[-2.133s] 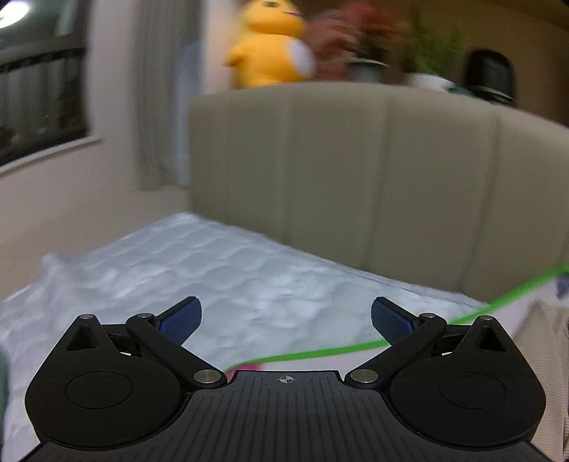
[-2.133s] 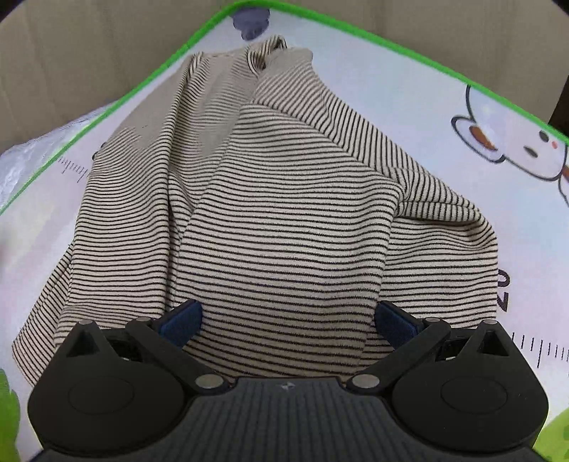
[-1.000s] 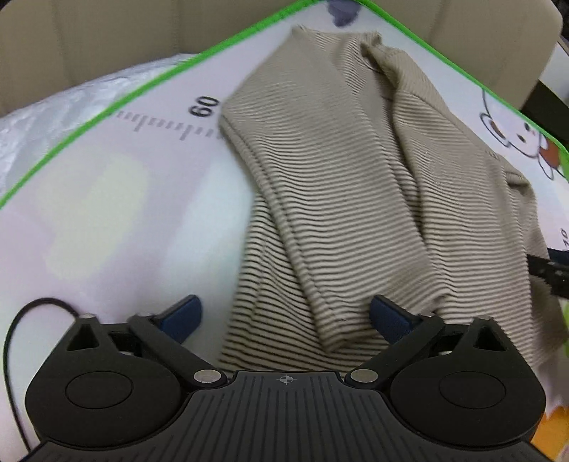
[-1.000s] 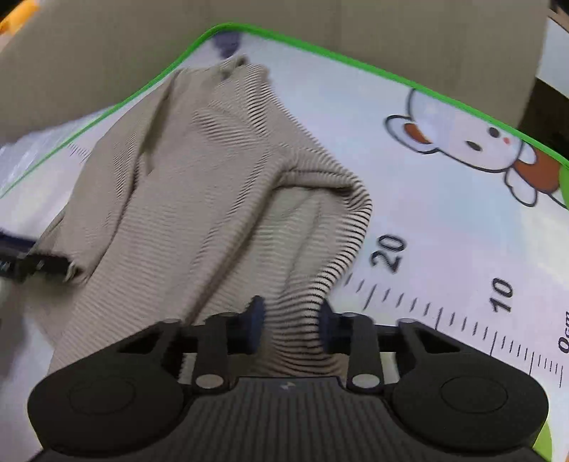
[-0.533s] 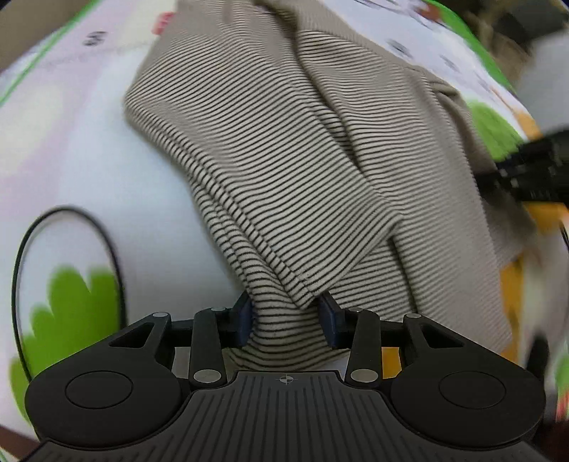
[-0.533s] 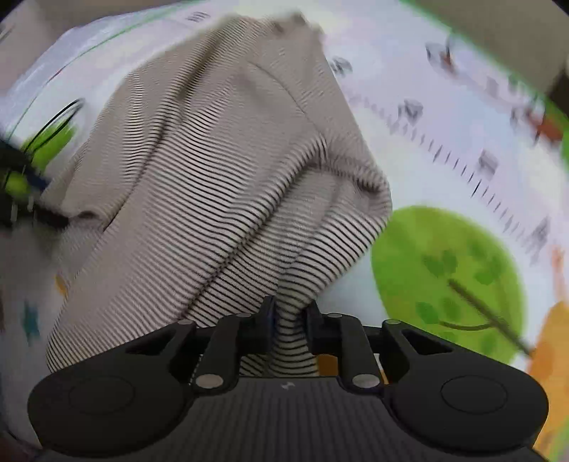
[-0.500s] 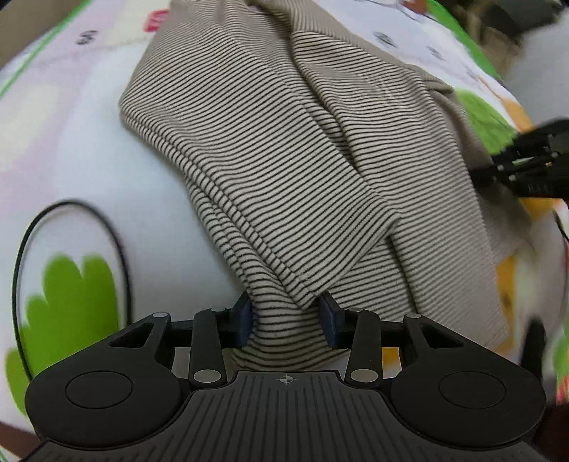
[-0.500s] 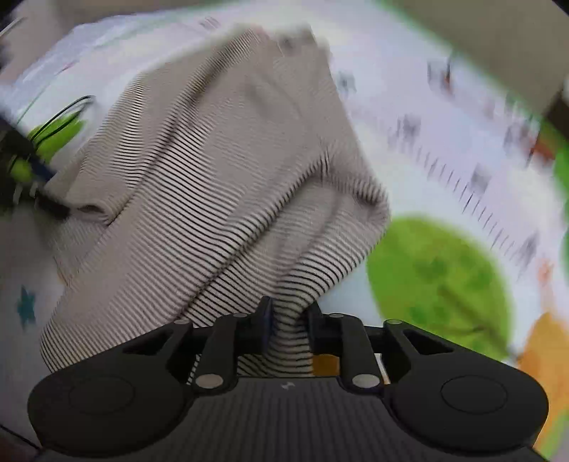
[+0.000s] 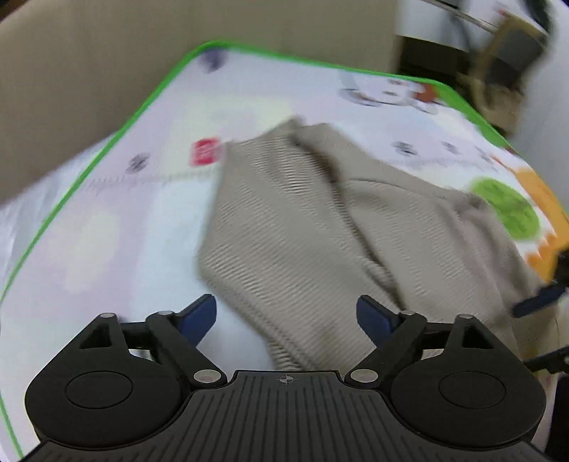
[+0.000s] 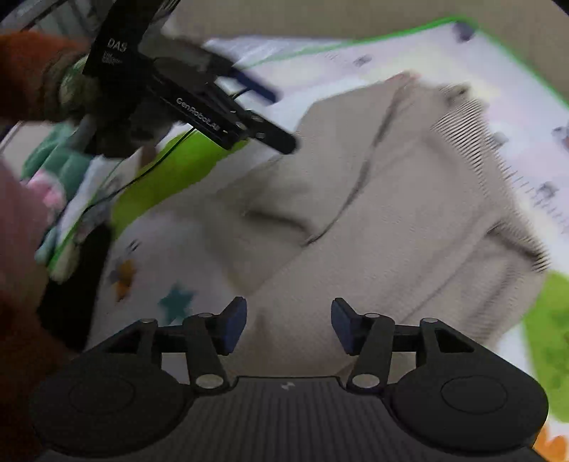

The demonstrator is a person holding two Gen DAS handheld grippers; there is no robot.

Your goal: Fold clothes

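A beige shirt with thin dark stripes (image 9: 302,220) lies loosely bunched on a cartoon play mat (image 9: 106,231). My left gripper (image 9: 286,316) hovers over the shirt's near edge, its jaws opening wide; cloth lies below and between the pads, unpressed. A blue fingertip (image 9: 537,302) of the right gripper shows at the shirt's right side. In the right wrist view, my right gripper (image 10: 288,327) is opening above the shirt (image 10: 391,213), its pads off the cloth. A sleeved hand holds the left tool, whose black finger (image 10: 281,140) points at the shirt's far edge.
The mat's green border (image 10: 426,25) runs along a beige padded headboard (image 9: 106,71). A chair (image 9: 508,60) stands beyond the far right corner. Green and pink clothes (image 10: 53,167) and a thin black cable (image 10: 142,174) lie at the mat's left.
Half a second ago both grippers were shut on the shirt's hem. Both have let go, spread their jaws and drawn back above the cloth, which now lies slack.
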